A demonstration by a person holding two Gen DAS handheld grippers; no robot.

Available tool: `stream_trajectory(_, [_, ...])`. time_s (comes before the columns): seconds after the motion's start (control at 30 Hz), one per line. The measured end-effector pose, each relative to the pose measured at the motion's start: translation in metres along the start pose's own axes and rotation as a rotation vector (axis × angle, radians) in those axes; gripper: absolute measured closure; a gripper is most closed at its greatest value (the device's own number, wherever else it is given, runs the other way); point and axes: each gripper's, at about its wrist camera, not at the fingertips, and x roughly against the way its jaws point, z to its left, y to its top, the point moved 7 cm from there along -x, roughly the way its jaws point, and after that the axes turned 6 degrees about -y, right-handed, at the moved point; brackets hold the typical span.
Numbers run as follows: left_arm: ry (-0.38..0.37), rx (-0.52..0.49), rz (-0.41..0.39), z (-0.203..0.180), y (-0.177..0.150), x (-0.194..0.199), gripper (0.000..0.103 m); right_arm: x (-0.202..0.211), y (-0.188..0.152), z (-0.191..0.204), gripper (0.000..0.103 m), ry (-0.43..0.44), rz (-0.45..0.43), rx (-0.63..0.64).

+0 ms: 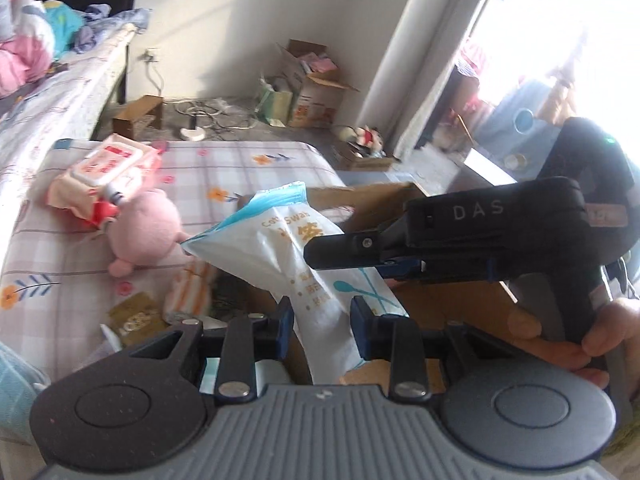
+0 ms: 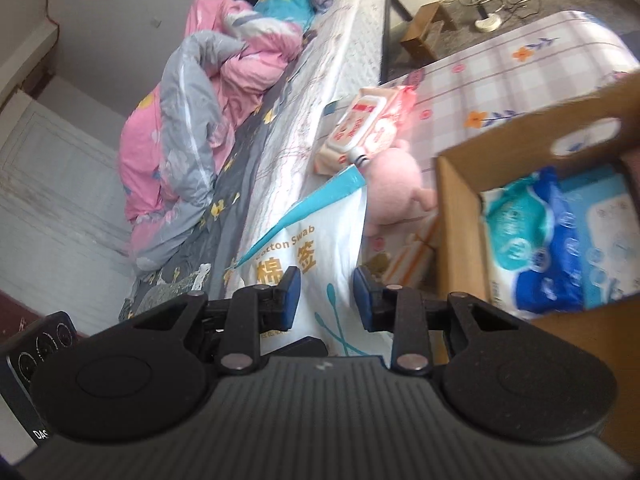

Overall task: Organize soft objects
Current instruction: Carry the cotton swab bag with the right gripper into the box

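Observation:
A white and blue cotton swab bag (image 1: 296, 248) hangs in the air above the checked tablecloth (image 1: 260, 168), held from two sides. My left gripper (image 1: 322, 320) is shut on its lower end, blue pads against both faces. My right gripper (image 1: 332, 258) comes in from the right and pinches the bag's middle. In the right wrist view the same bag (image 2: 320, 248) sits between the pads of the right gripper (image 2: 326, 296). Below lie a pink plush toy (image 1: 144, 232) (image 2: 396, 188), a pink wet-wipes pack (image 1: 106, 172) (image 2: 368, 128) and an orange striped pack (image 1: 190, 294) (image 2: 412, 256).
An open cardboard box (image 2: 460, 220) at right holds blue tissue packs (image 2: 536, 240); its flap (image 1: 372, 200) shows behind the bag. A gold packet (image 1: 138, 316) lies near the table's front. A bed with a pink and grey quilt (image 2: 192, 100) runs along the left. A hand (image 1: 580, 344) grips the right handle.

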Motion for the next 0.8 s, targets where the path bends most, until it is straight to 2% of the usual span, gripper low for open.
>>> stream_trajectory(0.17, [-0.046, -0.029, 0.106, -0.037, -0.022, -0.048, 0.072, 0.038, -0.021, -0.071, 0.074, -0.073, -0.020, -0.104])
stream_trajectory(0.3, [-0.014, -0.069, 0.181, -0.046, -0.042, -0.080, 0.072, 0.038, -0.040, -0.117, 0.074, -0.099, 0.022, -0.182])
stream_trajectory(0.4, [0.026, -0.103, 0.215, -0.045, -0.053, -0.096, 0.067, 0.026, -0.052, -0.144, 0.074, -0.098, 0.067, -0.230])
stream_trajectory(0.5, [0.065, -0.148, 0.199, -0.044, -0.056, -0.098, 0.053, 0.003, -0.057, -0.163, 0.074, -0.109, 0.124, -0.267])
stream_trajectory(0.67, [0.074, -0.179, 0.177, -0.043, -0.054, -0.085, 0.051, -0.029, -0.066, -0.180, 0.074, -0.153, 0.209, -0.282])
stream_trajectory(0.8, [0.071, -0.159, 0.146, -0.036, -0.047, -0.067, 0.051, -0.043, -0.070, -0.179, 0.074, -0.167, 0.239, -0.255])
